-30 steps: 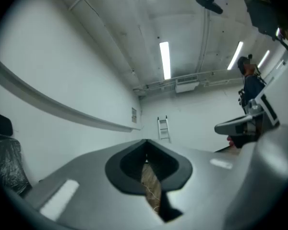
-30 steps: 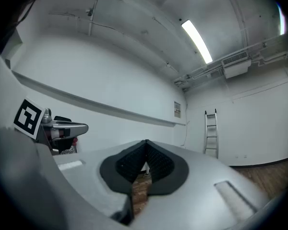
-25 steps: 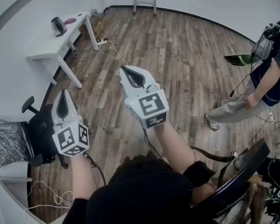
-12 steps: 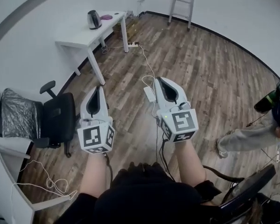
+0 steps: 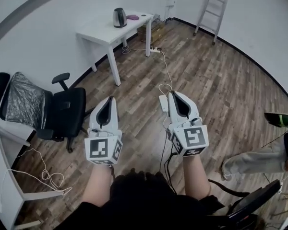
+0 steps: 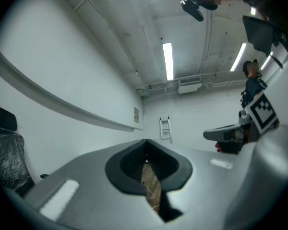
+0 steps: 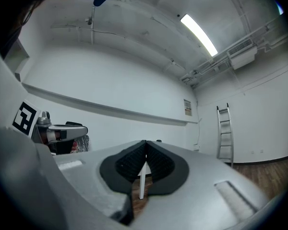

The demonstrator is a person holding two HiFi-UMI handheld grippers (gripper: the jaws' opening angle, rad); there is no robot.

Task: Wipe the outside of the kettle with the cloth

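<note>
A steel kettle (image 5: 118, 17) stands on a white table (image 5: 100, 32) by the far wall, with a purple cloth (image 5: 133, 17) lying just right of it. Both are far ahead of my hands. My left gripper (image 5: 109, 100) and right gripper (image 5: 173, 94) are held side by side over the wooden floor, pointing towards the table. Each has its jaws shut with nothing between them. In the left gripper view the left gripper (image 6: 145, 151) shows only floor below its tips. In the right gripper view the right gripper (image 7: 145, 153) has a white table leg (image 7: 141, 182) beyond it.
A black office chair (image 5: 63, 113) stands left of my left hand. A power strip with cables (image 5: 157, 50) lies on the floor by the table, and a ladder (image 5: 215, 5) leans on the far wall. A person's leg (image 5: 252, 159) is at the right. Another white desk (image 5: 4, 172) is at the lower left.
The view has swung left, so the table with kettle and cloth now sits nearer the middle and larger. The grippers stayed side by side and shut. The person has slid toward the right edge.
</note>
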